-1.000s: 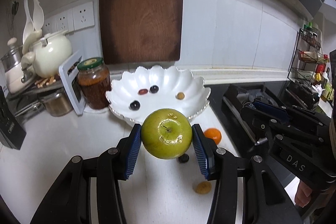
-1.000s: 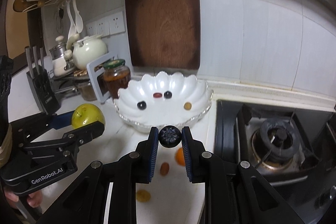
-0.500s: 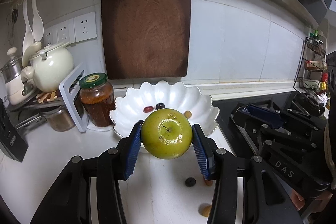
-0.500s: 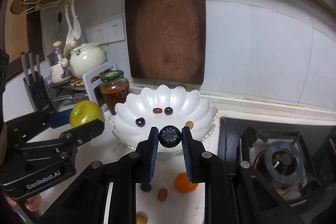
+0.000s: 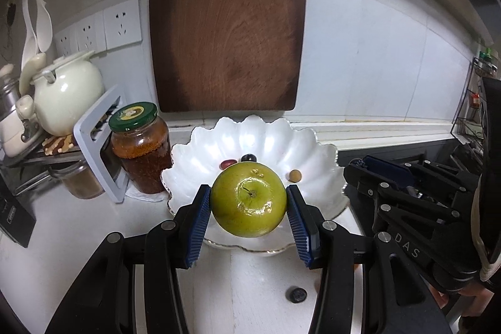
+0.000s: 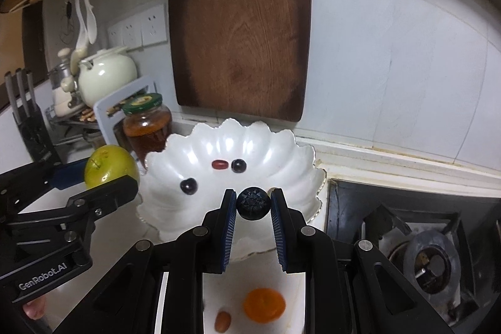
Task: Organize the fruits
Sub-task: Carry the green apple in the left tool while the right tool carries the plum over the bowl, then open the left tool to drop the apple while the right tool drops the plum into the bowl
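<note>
Left wrist view: left gripper (image 5: pixel 249 202) clamps a green apple (image 5: pixel 249 199), blue pads pressed on both its sides, stem facing the camera. Grip unchanged from a second ago. Bowl (image 5: pixel 325 158) now sits right behind and under the apple; earlier it was further off, so the gripper has closed in on it. Inside the bowl: red date (image 5: pixel 227 164), dark berry (image 5: pixel 249 158), tan fruit (image 5: pixel 295 175). Dark fruit (image 5: pixel 296 294) lies on the counter (image 5: pixel 62 224) near the bottom edge; the orange seen earlier is now hidden behind the finger. Right gripper body at the right edge. Jar (image 5: pixel 141 147) is left of the bowl.

Right wrist view: right gripper (image 6: pixel 253 204) pinches a small dark berry-like fruit (image 6: pixel 253 203), jaws narrow, same as before. It has advanced: the held fruit now overlaps the bowl's (image 6: pixel 281 152) near half instead of hanging short of the rim. Orange (image 6: pixel 264 305) and a small red fruit (image 6: pixel 223 321) on the counter have slid to the bottom edge. Left gripper with the apple (image 6: pixel 111 166) is at the left, beside the bowl rim.
</note>
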The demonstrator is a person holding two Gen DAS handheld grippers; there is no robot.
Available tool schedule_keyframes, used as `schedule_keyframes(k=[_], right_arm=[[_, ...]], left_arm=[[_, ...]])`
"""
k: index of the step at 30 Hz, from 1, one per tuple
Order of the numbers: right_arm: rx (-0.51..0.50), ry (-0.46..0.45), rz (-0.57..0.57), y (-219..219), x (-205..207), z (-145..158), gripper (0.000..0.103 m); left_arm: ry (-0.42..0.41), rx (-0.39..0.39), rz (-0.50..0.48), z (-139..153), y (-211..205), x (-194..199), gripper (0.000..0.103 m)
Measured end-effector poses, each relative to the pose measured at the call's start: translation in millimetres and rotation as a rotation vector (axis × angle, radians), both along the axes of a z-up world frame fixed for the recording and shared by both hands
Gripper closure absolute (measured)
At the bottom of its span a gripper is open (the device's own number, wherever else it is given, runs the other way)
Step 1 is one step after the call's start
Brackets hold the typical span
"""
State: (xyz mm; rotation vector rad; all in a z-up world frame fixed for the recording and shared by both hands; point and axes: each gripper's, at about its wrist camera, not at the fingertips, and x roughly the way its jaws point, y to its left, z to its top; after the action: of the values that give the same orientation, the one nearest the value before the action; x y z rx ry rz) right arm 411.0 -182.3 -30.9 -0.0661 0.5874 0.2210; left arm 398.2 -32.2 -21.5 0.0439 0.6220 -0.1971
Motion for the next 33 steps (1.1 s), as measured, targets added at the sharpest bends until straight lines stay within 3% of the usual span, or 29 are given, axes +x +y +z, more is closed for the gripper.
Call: schedule_keyframes(k=[24,33], right_arm=[[-0.056,0.240,0.006,4.1,83.1,-50.7,0.079],[-0.054,0.272,0.000,2.2,89.0,-62.2,0.078]], left_arm=[[0.266,-0.003,0.028,-65.8,-7.6,85.7,0.055],[0.296,0.005,0.031,-75.5,-8.9,92.2,0.055]])
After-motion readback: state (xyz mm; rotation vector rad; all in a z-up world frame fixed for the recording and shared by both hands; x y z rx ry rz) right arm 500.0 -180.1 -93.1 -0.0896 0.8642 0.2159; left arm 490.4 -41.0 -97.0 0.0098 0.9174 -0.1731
